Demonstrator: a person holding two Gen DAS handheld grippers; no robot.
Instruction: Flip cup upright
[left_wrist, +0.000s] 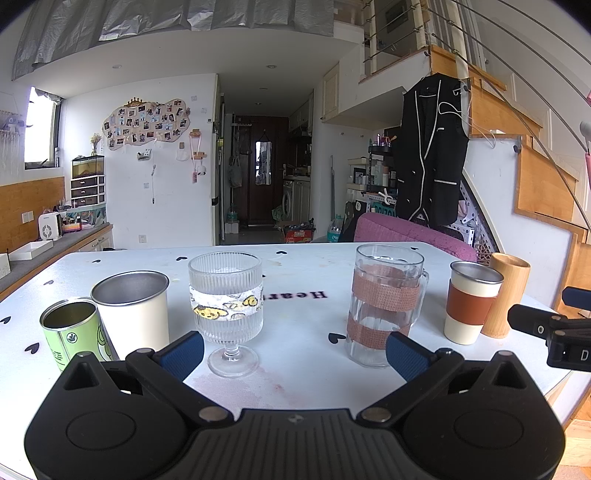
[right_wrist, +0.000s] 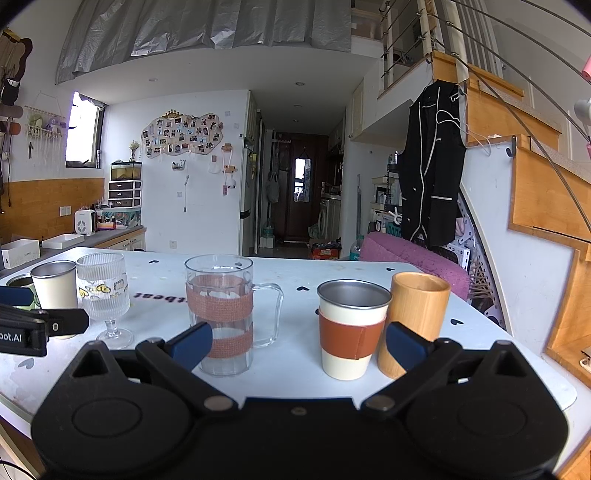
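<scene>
Several cups stand upright in a row on the white table (left_wrist: 295, 266). From the left: a green tin can (left_wrist: 72, 332), a cream metal cup (left_wrist: 133, 310), a ribbed stemmed glass (left_wrist: 226, 306), a glass mug with brown bands (left_wrist: 384, 302), a cream cup with a brown sleeve (left_wrist: 471, 302) and a bamboo cup (left_wrist: 506, 291). My left gripper (left_wrist: 295, 354) is open and empty, near the table's front edge between the stemmed glass and the mug. My right gripper (right_wrist: 299, 347) is open and empty, in front of the mug (right_wrist: 221, 314) and the sleeved cup (right_wrist: 349, 328).
A purple chair (left_wrist: 406, 232) stands behind the table on the right. The staircase (left_wrist: 535, 177) and a hanging black jacket (left_wrist: 430, 155) are further right. A counter (left_wrist: 44, 251) runs along the left. The table's right edge is close to the bamboo cup (right_wrist: 417, 317).
</scene>
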